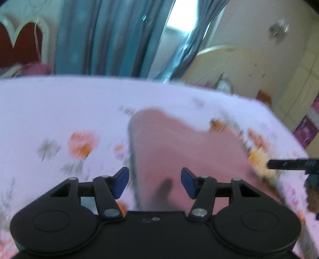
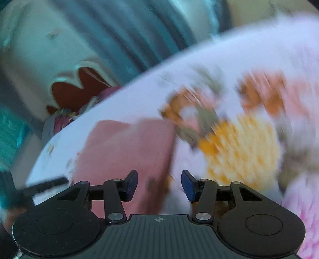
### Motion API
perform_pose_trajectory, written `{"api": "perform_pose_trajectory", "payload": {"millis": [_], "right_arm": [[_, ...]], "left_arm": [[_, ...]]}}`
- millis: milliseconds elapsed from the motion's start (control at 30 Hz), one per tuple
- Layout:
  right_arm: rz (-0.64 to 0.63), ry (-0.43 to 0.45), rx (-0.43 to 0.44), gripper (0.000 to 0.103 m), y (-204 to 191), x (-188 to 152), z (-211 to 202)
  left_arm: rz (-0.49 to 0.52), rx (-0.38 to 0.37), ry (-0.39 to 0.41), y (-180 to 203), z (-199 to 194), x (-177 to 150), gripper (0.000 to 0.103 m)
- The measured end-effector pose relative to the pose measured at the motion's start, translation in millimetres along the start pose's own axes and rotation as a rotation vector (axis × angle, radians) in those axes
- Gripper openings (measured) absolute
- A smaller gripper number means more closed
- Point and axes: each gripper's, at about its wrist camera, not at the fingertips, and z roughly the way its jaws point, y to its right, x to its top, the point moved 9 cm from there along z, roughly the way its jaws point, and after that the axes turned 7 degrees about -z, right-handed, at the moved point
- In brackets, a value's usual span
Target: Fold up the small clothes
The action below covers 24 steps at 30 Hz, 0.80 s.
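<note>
The pink cloth (image 1: 179, 147) lies flat on the flowered sheet (image 1: 59, 103); it looks thin, light and limp, so better to pinch it at a corner or hem; left gripper (image 1: 155, 182) and right gripper (image 2: 159, 184) are both spread, pinching nothing.

**Room background, both views blurred**

Bed with white floral sheet (image 1: 59, 103) fills the foreground. Teal curtains (image 1: 103, 35) behind it, bright daylight through the gap (image 1: 179, 18). Cream headboard with dark red panel (image 1: 22, 39) at left. Cream wall (image 1: 249, 24) and arched cream furniture (image 1: 229, 61) at right.
</note>
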Motion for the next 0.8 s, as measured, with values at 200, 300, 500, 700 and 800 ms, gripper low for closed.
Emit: {"api": "perform_pose_trajectory", "payload": {"millis": [200,300,500,700,800], "right_arm": [[-0.316,-0.121,-0.167,0.015,-21.8,7.5,76.5],[-0.113,-0.110,-0.133,0.015,7.2,19.0,83.6],[-0.101,-0.095,-0.162,0.015,14.7,28.9,85.7],[0.023,-0.111,-0.122,0.020,34.5,33.3,64.8],[0.143,-0.091,0.020,0.071,40.2,23.9,36.4]], "left_arm": [[0.130,-0.022,-0.125,34.7,58.4,1.3,0.050],[0.114,-0.009,-0.104,37.8,66.7,13.9,0.050],[0.028,-0.010,-0.143,23.4,87.7,21.6,0.049],[0.106,0.040,-0.080,27.2,63.6,27.5,0.086],[0.133,0.038,-0.072,18.4,42.7,19.5,0.093]]}}
